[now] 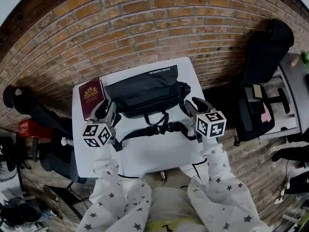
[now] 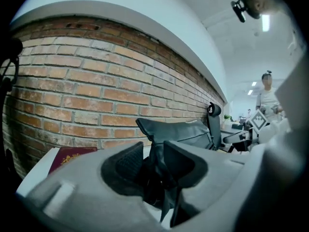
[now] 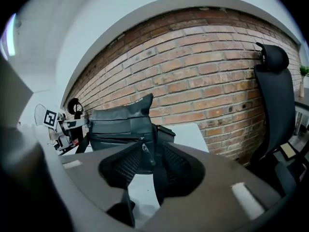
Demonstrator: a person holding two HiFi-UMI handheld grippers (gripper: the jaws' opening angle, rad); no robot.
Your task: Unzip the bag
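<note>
A black waist bag [image 1: 145, 93] lies on the white table [image 1: 154, 151] in front of the brick wall, its strap [image 1: 159, 128] trailing toward me. My left gripper [image 1: 107, 111] is at the bag's left end; in the left gripper view its jaws [image 2: 153, 161] pinch a fold of the bag's black fabric [image 2: 178, 132]. My right gripper [image 1: 193, 108] is at the bag's right end. In the right gripper view its jaws [image 3: 146, 166] stand apart, and the zipper pull [image 3: 144, 151] hangs loose between the pads, with the bag [image 3: 120, 124] just beyond.
A dark red passport [image 1: 91, 96] lies on the table left of the bag. A black office chair [image 1: 263, 57] stands to the right of the table, beside a desk with items. A person [image 2: 265, 93] stands far off in the left gripper view.
</note>
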